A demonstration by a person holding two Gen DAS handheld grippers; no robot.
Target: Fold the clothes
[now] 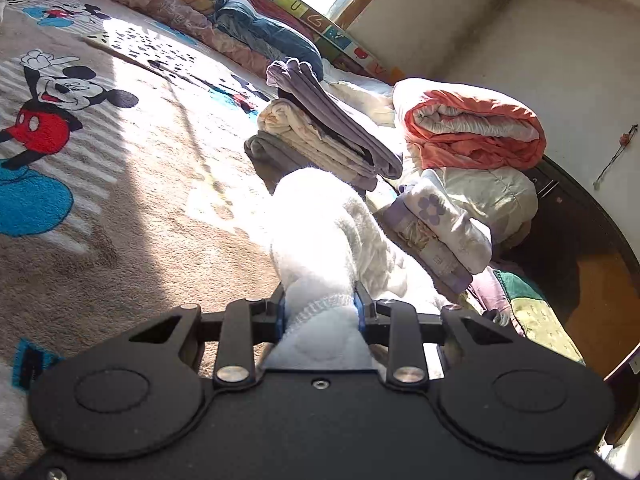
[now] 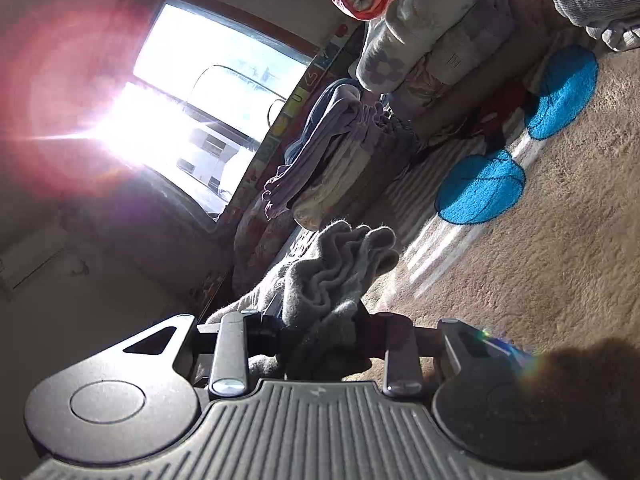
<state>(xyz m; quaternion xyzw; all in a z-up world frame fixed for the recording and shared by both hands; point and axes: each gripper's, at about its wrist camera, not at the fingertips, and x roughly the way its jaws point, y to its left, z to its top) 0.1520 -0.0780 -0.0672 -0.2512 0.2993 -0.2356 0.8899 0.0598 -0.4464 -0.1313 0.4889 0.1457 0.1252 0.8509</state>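
The fluffy white cloth [image 1: 320,240] is held up over the bed, with the left gripper [image 1: 320,312] and the right gripper [image 2: 320,332] each having its jaws squeezed tight on a bunched edge. This looks like mid-fold, so next the 2 held edges likely need bringing together and laying flat. Below is a cartoon mouse blanket [image 1: 100,160] on the bed, with folded piles [image 1: 320,136] nearby and a bright window [image 2: 224,80] behind.

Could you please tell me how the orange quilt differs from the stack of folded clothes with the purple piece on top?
The orange quilt is one bulky rolled bundle, orange outside with a pale lining showing; the stack of folded clothes is several thinner pieces layered flat: grey, cream, then purple. The quilt sits atop other pale bedding, while the stack rests lower, on the cartoon-print blanket. Both are tidied already, beyond the white fleece garment clamped in the left gripper.
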